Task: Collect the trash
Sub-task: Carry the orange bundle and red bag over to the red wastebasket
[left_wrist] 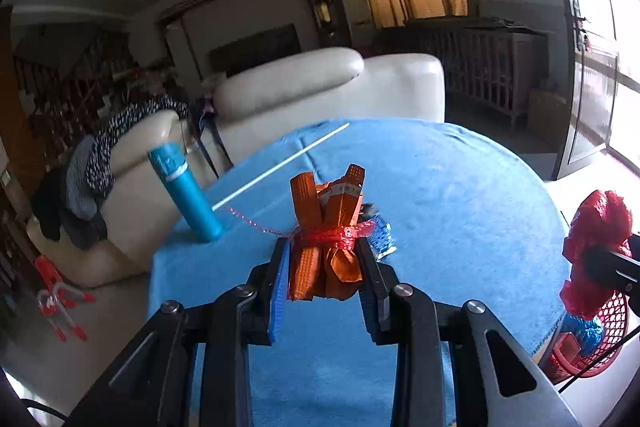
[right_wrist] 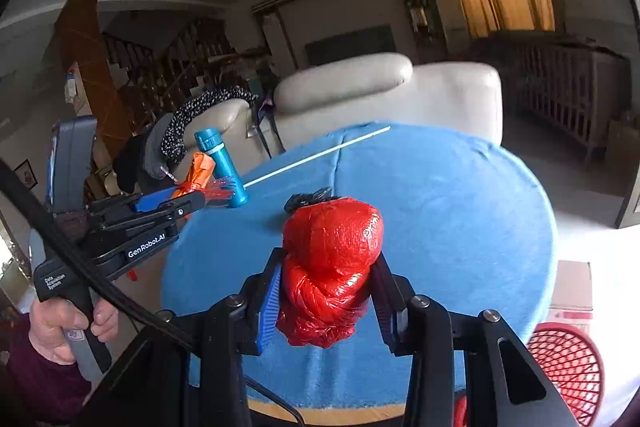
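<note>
My left gripper (left_wrist: 324, 259) is shut on an orange wrapper bundle (left_wrist: 326, 239) tied with red ribbon, held above the blue-covered round table (left_wrist: 460, 195). It also shows in the right wrist view (right_wrist: 196, 173). My right gripper (right_wrist: 328, 267) is shut on a crumpled red plastic bag (right_wrist: 330, 267), also above the table; the bag shows at the right edge of the left wrist view (left_wrist: 592, 251). A red mesh basket (right_wrist: 568, 367) sits low at the table's right, holding a blue wrapper (left_wrist: 586, 333). A blue foil wrapper (left_wrist: 384, 239) and a dark scrap (right_wrist: 306, 199) lie on the table.
A teal bottle (left_wrist: 186, 191) stands at the table's left edge. A thin white stick (left_wrist: 280, 167) lies across the far side. Cream sofas (left_wrist: 328, 87) with clothes stand behind the table. A cardboard box (right_wrist: 572, 287) sits on the floor at the right.
</note>
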Available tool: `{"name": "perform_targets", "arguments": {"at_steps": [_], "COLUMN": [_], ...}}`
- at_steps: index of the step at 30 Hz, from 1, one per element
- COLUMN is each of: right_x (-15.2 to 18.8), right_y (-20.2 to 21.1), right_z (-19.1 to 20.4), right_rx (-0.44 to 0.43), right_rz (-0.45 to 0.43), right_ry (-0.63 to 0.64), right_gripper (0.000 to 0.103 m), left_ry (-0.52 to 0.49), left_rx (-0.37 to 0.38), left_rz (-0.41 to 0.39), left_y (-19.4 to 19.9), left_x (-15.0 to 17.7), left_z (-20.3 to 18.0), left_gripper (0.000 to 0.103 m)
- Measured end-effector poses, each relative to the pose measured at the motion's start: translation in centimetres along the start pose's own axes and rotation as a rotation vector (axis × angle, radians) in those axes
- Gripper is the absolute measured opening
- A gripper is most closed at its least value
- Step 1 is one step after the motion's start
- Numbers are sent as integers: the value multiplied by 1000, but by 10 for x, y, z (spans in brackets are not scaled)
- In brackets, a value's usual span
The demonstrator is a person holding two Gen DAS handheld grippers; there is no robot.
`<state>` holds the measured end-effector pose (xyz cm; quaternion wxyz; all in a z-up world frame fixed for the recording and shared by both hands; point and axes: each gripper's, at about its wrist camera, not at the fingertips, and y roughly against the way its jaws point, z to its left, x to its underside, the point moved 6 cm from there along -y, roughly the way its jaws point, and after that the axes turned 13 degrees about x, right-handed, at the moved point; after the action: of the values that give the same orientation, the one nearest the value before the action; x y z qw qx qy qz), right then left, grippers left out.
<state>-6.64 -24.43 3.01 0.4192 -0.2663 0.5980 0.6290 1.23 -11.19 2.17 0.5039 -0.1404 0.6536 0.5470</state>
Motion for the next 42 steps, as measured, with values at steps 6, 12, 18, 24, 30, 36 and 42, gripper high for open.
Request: {"name": "perform_targets", "arguments": {"at_steps": [6,12,18,24,30,36,42], "right_x": [1,2,3,6,9,13,19], "right_y": [23,40,47,59,73,86,99], "right_z": [-24,-49,-69,-83,-96,-111,-122], "right_rx": [31,57,66,74,90,110,121], "right_rz": [-41,-69,-83,-102,-127,-151,-165], "right_ry": [-27,-74,-110,-137,-153,-176,-187], "right_gripper": [43,43,43,43,43,44,43], "left_ry": [-54,-107,-141,-166,-199,-235,-266], "left_rx": [14,26,21,21,21,29,40], "left_rz": [-22,-28,-32,-33,-45,-52,-55], "left_y": [5,6,6,8,11,14,16], "left_x": [-10,-16,-21,-24,-28,-32,-34], "left_z": [-27,-53,-70,-86,-101,-118,-132], "left_gripper": [33,33,33,33,33,33,33]}}
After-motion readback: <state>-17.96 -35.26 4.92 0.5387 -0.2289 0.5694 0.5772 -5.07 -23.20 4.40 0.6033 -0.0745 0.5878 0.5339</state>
